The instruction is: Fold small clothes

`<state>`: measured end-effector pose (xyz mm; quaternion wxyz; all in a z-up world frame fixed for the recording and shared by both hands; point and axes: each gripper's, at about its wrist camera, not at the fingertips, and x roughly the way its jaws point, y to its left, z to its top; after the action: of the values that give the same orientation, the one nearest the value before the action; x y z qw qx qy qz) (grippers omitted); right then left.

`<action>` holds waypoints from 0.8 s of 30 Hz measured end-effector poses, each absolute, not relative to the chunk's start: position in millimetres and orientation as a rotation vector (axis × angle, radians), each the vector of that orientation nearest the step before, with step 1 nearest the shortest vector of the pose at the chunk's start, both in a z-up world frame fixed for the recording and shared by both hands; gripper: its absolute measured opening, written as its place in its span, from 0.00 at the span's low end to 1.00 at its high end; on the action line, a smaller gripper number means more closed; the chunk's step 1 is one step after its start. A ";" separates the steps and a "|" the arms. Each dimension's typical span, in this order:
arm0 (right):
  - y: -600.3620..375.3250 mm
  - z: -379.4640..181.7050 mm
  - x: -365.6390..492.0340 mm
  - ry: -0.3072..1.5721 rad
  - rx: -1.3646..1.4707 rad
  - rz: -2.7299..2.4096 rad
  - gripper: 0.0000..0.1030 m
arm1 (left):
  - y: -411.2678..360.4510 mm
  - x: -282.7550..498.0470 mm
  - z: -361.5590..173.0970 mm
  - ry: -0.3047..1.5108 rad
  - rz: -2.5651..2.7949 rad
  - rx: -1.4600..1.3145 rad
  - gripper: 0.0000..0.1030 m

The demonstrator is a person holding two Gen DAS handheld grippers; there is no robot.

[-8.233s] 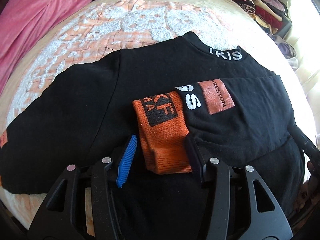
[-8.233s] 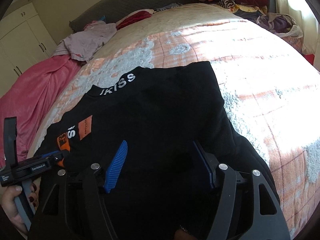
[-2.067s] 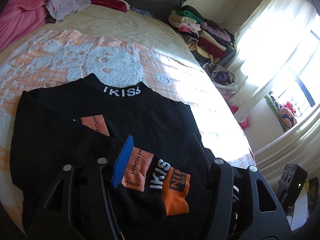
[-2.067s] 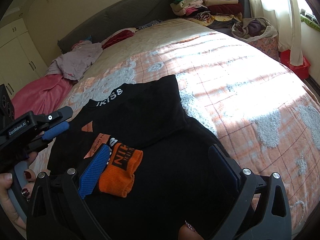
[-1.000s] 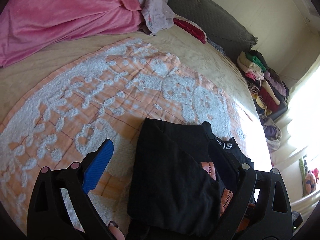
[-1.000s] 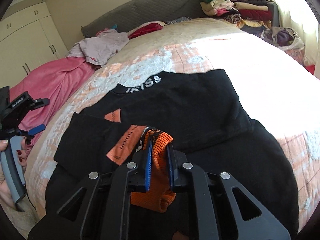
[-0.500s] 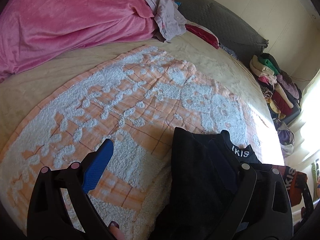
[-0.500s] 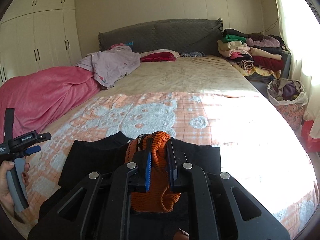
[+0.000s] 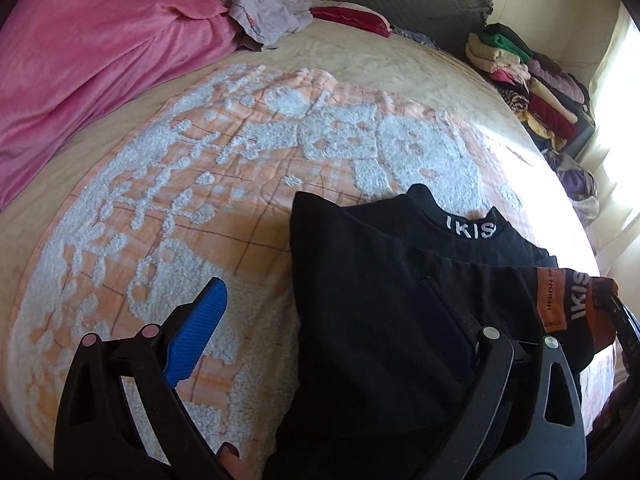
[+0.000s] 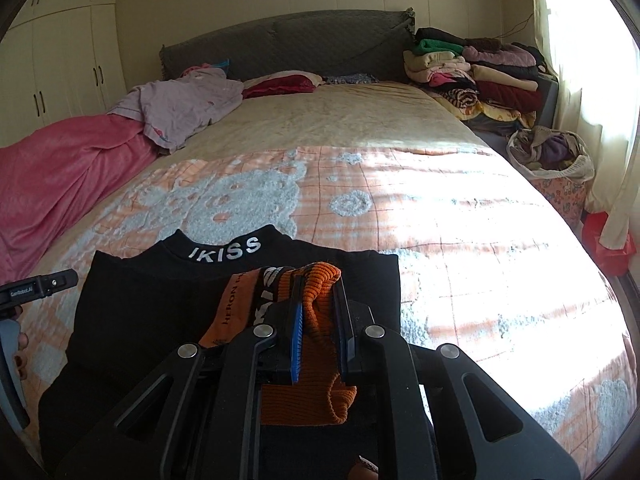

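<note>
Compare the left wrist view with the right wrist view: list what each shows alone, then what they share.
Left wrist only: the left gripper with jaws wide open, one over the blanket, one over the black sweater, gripping nothing.

Right wrist only: the right gripper shut on the orange cuff, the white wardrobe, the laundry basket, and the hand holding the other gripper's handle.

Both: the sweater's IKISS collar, the orange-and-white blanket, the pink blanket, the stacked clothes and the grey headboard.
</note>
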<state>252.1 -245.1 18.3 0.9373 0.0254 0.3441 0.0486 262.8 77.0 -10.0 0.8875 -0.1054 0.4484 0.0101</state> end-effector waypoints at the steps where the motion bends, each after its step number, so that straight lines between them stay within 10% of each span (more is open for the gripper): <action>1: -245.1 17.8 252.2 0.704 0.049 0.097 0.12 | 72.9 264.2 -12.5 0.942 0.011 -0.209 0.86; 24: -221.2 0.7 245.6 0.787 -0.046 0.120 0.42 | 23.2 263.8 -30.9 1.023 -0.092 -0.021 0.78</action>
<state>245.6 -221.2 0.7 0.9216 -0.0225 0.3830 0.0585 263.8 23.2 -30.9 0.8709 -0.0100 0.4894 -0.0439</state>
